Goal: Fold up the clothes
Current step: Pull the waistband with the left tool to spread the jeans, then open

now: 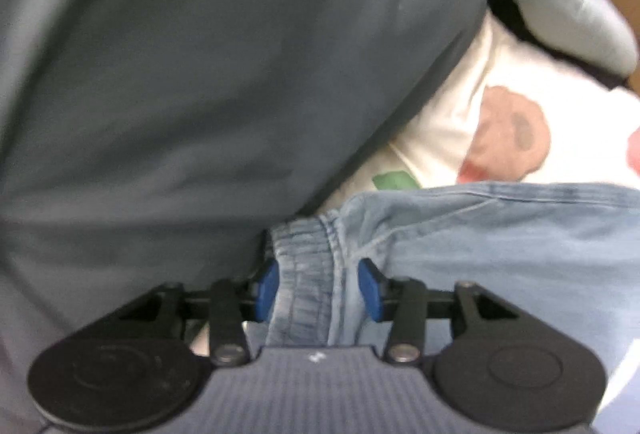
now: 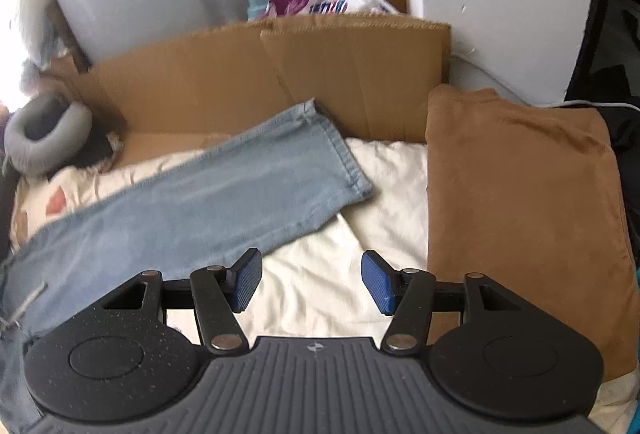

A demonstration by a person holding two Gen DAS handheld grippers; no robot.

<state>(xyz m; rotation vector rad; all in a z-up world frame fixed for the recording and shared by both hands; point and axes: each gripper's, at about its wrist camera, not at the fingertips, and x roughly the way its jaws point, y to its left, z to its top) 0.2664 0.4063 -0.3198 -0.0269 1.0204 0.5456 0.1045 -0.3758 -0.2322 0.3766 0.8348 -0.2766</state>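
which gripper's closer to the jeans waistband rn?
Left. Left gripper straddles the elastic waistband, jaws apart. Right gripper hangs open over the cream sheet, beside the leg.

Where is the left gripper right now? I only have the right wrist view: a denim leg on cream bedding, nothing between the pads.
Observer: The left gripper is at the other end of the jeans, with the elastic waistband lying between its pads.
Operator: Is it clamped on that waistband?
Observer: It does not look so. The gripper is open, and a gap shows between the waistband and one pad, so the cloth lies loose there.
Operator: Anything else close by on that side?
Observer: A large grey garment fills the view just beyond the waistband, lying beside it on the flower-print bedding.
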